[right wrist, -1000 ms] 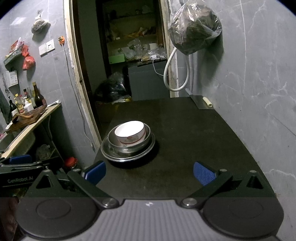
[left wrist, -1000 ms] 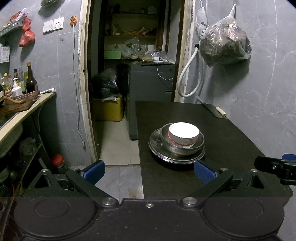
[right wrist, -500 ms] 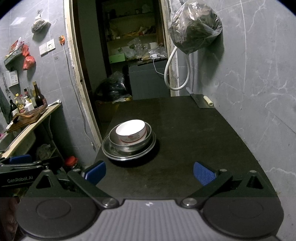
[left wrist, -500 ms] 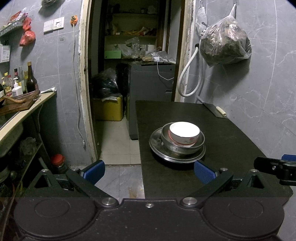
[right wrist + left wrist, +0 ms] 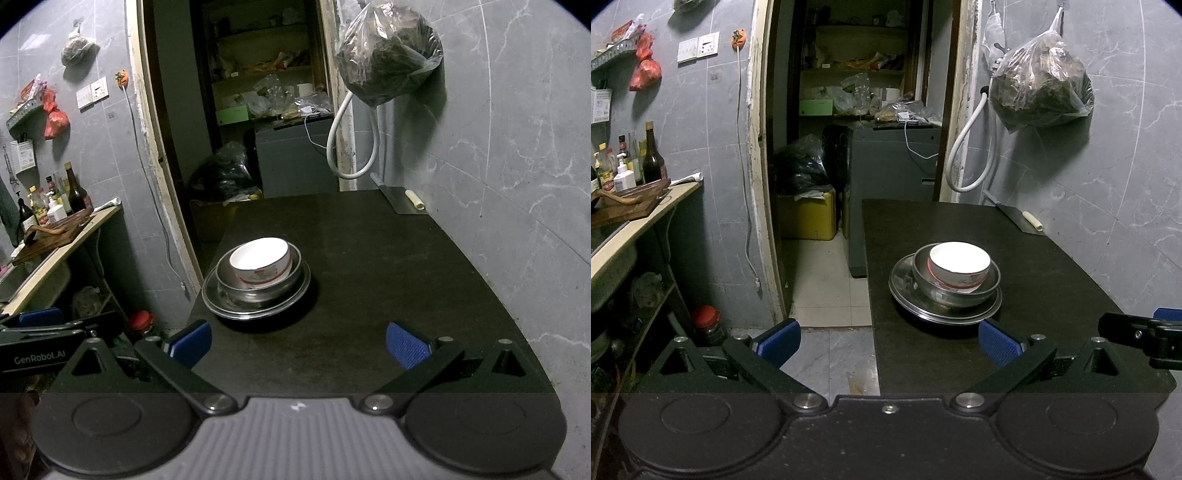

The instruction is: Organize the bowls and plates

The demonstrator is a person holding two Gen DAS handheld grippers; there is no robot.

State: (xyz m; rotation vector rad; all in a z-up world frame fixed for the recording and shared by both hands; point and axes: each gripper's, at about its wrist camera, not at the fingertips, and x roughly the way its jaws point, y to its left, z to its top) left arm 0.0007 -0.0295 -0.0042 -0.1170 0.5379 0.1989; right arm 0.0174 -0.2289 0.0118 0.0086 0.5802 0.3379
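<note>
Three nested vessels on dark table (image 5: 1052,236) (image 5: 388,258): white bowl (image 5: 959,265) (image 5: 259,263) seated inside steel bowl (image 5: 991,284) (image 5: 258,290), steel bowl seated on steel plate (image 5: 905,291) (image 5: 221,306). White bowl tilted slightly, red band and printed label on outer wall. Stack located near left edge of table, toward near end.

Left gripper (image 5: 888,338): jaws spread wide, nothing between blue pads (image 5: 999,341). Left pad over floor beside table; right pad over near table edge, just in front of stack, apart from plate rim. Not touching any vessel.

Right gripper (image 5: 297,341): jaws spread wide, nothing held. Both blue pads (image 5: 406,345) over near part of table; stack ahead and left of centre, apart from pads. Left gripper body visible at far left of right wrist view (image 5: 48,334); right gripper finger visible at far right of left wrist view (image 5: 1141,334).

Cleaver (image 5: 1021,221) (image 5: 402,199) flat on far right corner of table, pale handle toward wall. Plastic bag (image 5: 1039,92) (image 5: 388,51) of dark contents hung on wall above. White hose (image 5: 971,158) (image 5: 351,147) looped beside doorway. Counter (image 5: 639,218) (image 5: 55,251) at left with wooden board (image 5: 624,206) and bottles (image 5: 652,155) (image 5: 75,192). Red-lidded jar (image 5: 705,321) (image 5: 142,321) on floor below counter.
</note>
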